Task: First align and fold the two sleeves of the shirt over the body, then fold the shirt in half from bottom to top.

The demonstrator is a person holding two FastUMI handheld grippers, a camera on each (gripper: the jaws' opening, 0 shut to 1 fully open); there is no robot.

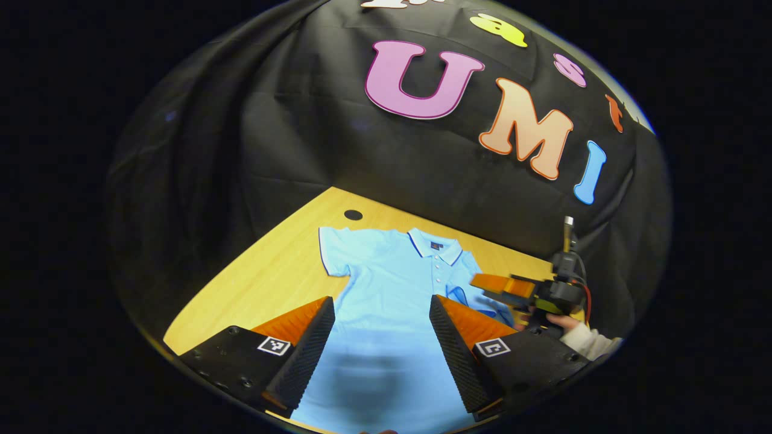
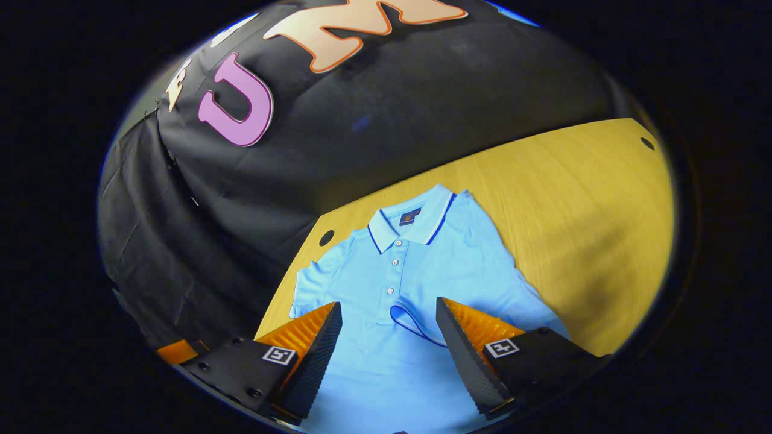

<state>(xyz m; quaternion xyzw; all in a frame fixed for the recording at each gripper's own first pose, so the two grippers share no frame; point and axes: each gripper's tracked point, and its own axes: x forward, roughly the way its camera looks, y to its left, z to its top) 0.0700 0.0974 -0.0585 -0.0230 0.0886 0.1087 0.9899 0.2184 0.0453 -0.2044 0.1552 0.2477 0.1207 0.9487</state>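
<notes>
both fingers of the left gripper (image 1: 381, 337) stand wide apart with nothing between them but the shirt (image 1: 392, 301) lying flat below; they hold nothing. seen from the left gripper view, the shirt's body runs straight ahead from between the fingers to the collar (image 1: 435, 246), and one sleeve (image 1: 338, 250) lies spread flat on the table (image 1: 277, 277), ahead and to the left of the left finger. ahead and to the right of that claw, the right gripper (image 1: 491, 283) hangs over the shirt's other edge, held by a hand (image 1: 564, 322) in a pale sleeve cuff.

from the right gripper view, the right gripper (image 2: 389, 340) is also spread wide and grips nothing. the shirt (image 2: 422, 271) lies below and ahead of it, collar (image 2: 410, 226) farthest off. a sleeve (image 2: 416, 322) is folded over the body, its dark-trimmed cuff lying between the two fingers, just ahead of the tips. bare table (image 2: 591, 205) stretches to the right of the claw.
</notes>
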